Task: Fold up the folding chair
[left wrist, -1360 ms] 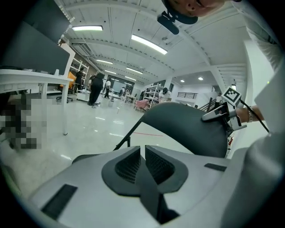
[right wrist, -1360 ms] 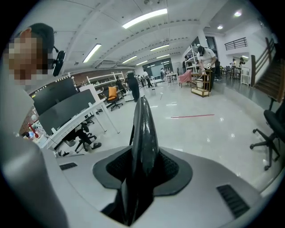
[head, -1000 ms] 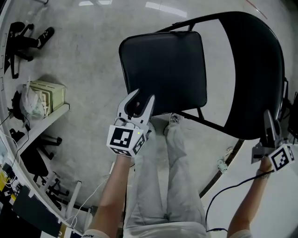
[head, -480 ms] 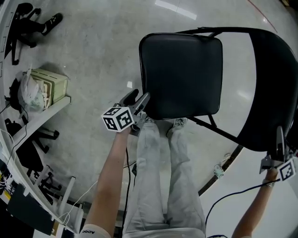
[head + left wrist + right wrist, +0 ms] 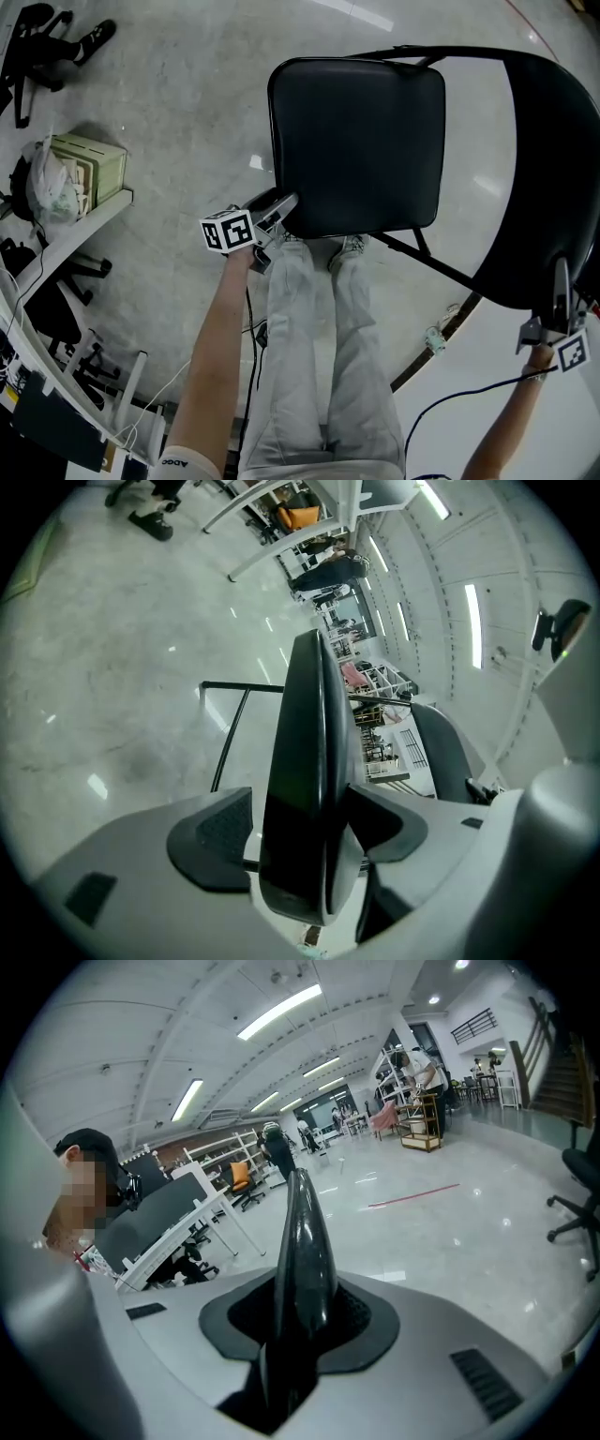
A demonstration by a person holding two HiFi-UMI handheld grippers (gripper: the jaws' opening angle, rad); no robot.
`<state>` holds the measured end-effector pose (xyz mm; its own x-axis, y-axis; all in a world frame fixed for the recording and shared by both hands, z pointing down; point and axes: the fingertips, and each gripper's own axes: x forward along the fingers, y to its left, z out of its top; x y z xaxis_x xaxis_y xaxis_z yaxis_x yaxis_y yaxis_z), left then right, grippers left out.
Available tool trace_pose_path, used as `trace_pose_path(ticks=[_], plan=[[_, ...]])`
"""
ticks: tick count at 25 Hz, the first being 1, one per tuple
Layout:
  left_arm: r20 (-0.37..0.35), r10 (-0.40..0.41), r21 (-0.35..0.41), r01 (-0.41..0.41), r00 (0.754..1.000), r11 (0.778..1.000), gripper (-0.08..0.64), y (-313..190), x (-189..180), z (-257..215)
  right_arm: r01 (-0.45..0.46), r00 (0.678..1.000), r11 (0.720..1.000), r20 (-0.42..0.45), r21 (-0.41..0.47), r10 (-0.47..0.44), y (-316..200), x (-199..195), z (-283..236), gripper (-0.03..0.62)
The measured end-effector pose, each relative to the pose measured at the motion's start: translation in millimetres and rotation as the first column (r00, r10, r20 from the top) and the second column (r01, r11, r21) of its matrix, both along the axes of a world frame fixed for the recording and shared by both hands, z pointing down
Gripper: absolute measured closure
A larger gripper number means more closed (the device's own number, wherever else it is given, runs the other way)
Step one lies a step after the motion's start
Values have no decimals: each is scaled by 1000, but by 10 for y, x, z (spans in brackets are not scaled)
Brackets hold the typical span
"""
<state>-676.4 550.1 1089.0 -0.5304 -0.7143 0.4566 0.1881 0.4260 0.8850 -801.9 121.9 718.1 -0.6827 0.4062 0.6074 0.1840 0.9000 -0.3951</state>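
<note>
The black folding chair stands unfolded before me, its padded seat [image 5: 356, 141] level and its curved backrest [image 5: 544, 178] to the right. My left gripper [image 5: 284, 212] lies rolled on its side at the seat's near left corner. In the left gripper view the seat's edge [image 5: 300, 761] stands between the wide jaws, which have just been opening; a gap shows beside one pad [image 5: 220, 841]. My right gripper [image 5: 561, 286] holds the backrest's top rim [image 5: 300, 1232]; its jaws have just been closing and the pads press on the rim.
My legs [image 5: 319, 319] stand just behind the seat. A shelf [image 5: 94, 220] with a carton [image 5: 89, 169] and a bag is at the left. A chair frame tube [image 5: 431, 264] runs under the seat. A white table's curved edge [image 5: 450, 347] is at lower right.
My left gripper came off the seat's top, dropped to the seat's near left corner, rolled onto its side and opened wider. The right gripper stayed on the backrest.
</note>
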Motion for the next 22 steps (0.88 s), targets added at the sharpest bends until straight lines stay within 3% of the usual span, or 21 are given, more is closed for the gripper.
trace_pose_path(ticks=[4,11,22], plan=[[-6,-13,50,13,1000,999,255,-37,-25,21,21,1000,999,4,-25,-21,31,-10,-1,492],[-40,-12,44,13,999,999,255,-119,-16,-1,79,996,995,46,-67,-76,18,-42,30,497],[-51,34,13,-33,998,999,255,-506,-52,-311,102,994,984,57,-144,-95,-584,-228,57,497]])
